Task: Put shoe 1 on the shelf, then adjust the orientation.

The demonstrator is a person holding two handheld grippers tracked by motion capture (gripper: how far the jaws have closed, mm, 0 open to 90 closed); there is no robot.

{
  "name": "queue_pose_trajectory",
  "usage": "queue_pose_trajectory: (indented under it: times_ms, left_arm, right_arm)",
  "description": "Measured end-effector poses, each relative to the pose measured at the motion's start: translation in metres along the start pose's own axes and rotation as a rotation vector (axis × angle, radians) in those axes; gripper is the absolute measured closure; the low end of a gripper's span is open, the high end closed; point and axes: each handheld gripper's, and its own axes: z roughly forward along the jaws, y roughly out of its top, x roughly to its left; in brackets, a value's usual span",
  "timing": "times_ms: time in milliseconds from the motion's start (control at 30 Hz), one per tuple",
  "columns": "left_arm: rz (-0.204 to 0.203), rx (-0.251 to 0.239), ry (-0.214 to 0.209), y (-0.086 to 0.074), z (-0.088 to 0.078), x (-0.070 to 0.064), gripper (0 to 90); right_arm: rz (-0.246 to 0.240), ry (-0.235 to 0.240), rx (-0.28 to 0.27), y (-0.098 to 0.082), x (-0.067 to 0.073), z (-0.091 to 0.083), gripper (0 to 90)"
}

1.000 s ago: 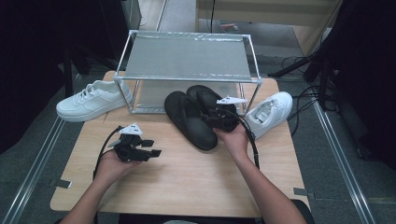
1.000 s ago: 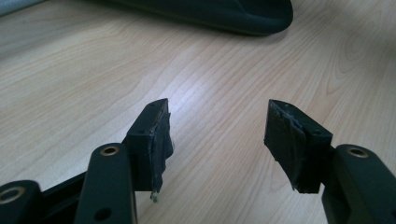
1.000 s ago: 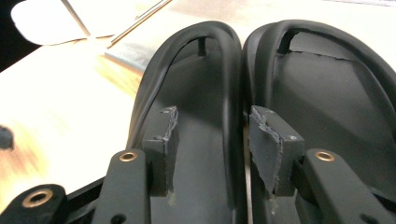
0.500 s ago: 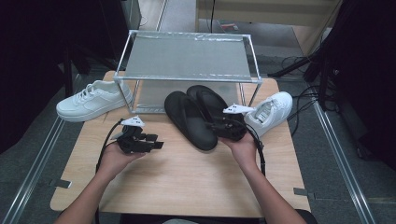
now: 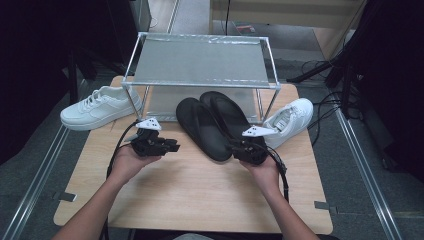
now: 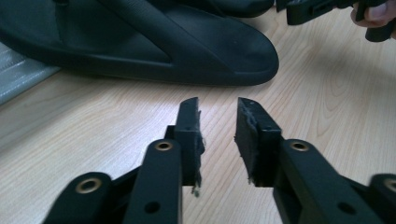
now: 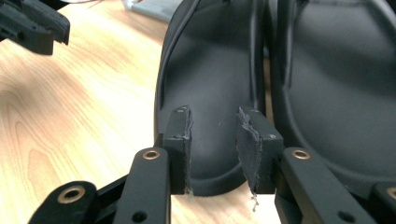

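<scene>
— Where were the black sandals [image 5: 217, 125]?
— Mid-table [image 5: 190, 190], toes under the rack [image 5: 200, 62] along the far edge.
— And the grippers?
— Right gripper [image 7: 214, 122] had been closing, fingers apart over one heel, pinching nothing. Left gripper [image 6: 218, 109] likewise narrowing, empty.

Bare light wooden tabletop [image 5: 190, 195] lies open near the person. Farther off, two black rubber sandals [image 5: 220, 125], a metal-framed shelf rack [image 5: 200, 62] and flanking white sneakers [image 5: 97, 107] block passage.

overhead forward-down; gripper cameras close, sharing sandals [image 5: 215, 125]
</scene>
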Motion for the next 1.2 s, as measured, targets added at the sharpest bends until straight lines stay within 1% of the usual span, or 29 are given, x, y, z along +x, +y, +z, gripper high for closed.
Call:
queue_pose_trajectory:
  times_ms: [33,167,267,300,333,367,467,500,567,633,700,733,767,800,867,933,967,1067,1133,1200]
  left_arm:
    - [-0.002,-0.001,-0.008,0.002,0.000,0.001,75.0]
    - [0.002,-0.001,-0.022,0.009,0.001,0.005,80.7]
    - [0.006,0.003,-0.034,0.016,0.001,0.008,87.5]
    - [0.013,0.001,-0.043,0.018,0.001,0.009,88.9]
    - [0.007,0.002,-0.050,0.020,0.002,0.009,89.8]
    - [0.009,0.004,-0.052,0.023,0.002,0.009,89.8]
    - [0.021,0.017,-0.056,0.030,0.003,0.009,89.9]
    - [0.025,0.019,-0.057,0.032,0.003,0.010,89.9]
    - [0.020,0.017,-0.058,0.038,0.002,0.013,89.9]
    - [0.024,0.005,-0.062,0.043,-0.001,0.016,89.9]
    - [0.020,-0.004,-0.058,0.050,-0.004,0.020,89.9]
    - [0.016,-0.007,-0.058,0.052,-0.004,0.021,89.9]
    - [0.019,-0.004,-0.052,0.056,-0.005,0.023,90.0]
    - [0.022,-0.002,-0.048,0.059,-0.006,0.024,90.0]
    - [0.021,-0.006,-0.055,0.066,-0.008,0.027,90.0]
    - [0.037,-0.007,-0.036,0.073,-0.011,0.028,90.0]
    - [0.035,-0.010,-0.042,0.077,-0.012,0.030,90.0]
    - [0.044,-0.010,-0.035,0.088,-0.016,0.034,90.0]
    - [0.048,-0.011,-0.028,0.097,-0.018,0.038,90.0]
    - [0.058,-0.008,-0.018,0.105,-0.020,0.040,89.9]
  right_arm:
    - [0.009,0.000,0.003,-0.002,0.000,0.001,68.2]
    - [0.016,-0.002,0.013,-0.006,0.002,0.002,70.6]
    - [0.019,0.002,0.018,-0.008,0.003,0.002,73.6]
    - [0.024,0.002,0.025,-0.009,0.003,0.002,73.7]
    - [0.031,0.008,0.031,-0.010,0.002,0.003,73.9]
    - [0.041,0.012,0.032,-0.010,0.002,0.004,73.8]
    - [0.055,0.012,0.033,-0.010,0.002,0.007,71.0]
    - [0.050,0.010,0.035,-0.010,0.002,0.007,70.6]
    - [0.044,0.003,0.040,-0.011,0.002,0.009,68.9]
    - [0.039,0.004,0.044,-0.011,0.002,0.010,68.0]
    - [0.039,0.002,0.047,-0.011,0.003,0.010,65.1]
    - [0.030,-0.002,0.043,-0.012,0.002,0.011,60.9]
    - [0.030,-0.005,0.045,-0.012,0.002,0.011,58.8]
    - [0.028,-0.008,0.046,-0.012,0.001,0.011,57.6]
    - [0.023,-0.003,0.050,-0.012,0.000,0.011,55.1]
    - [0.027,0.001,0.056,-0.013,-0.001,0.011,55.1]
    - [0.026,0.001,0.054,-0.013,-0.002,0.011,55.3]
    - [0.025,0.004,0.058,-0.013,-0.002,0.010,58.6]
    - [0.027,0.009,0.058,-0.013,-0.002,0.010,63.1]
    - [0.029,0.008,0.066,-0.013,-0.002,0.010,70.4]
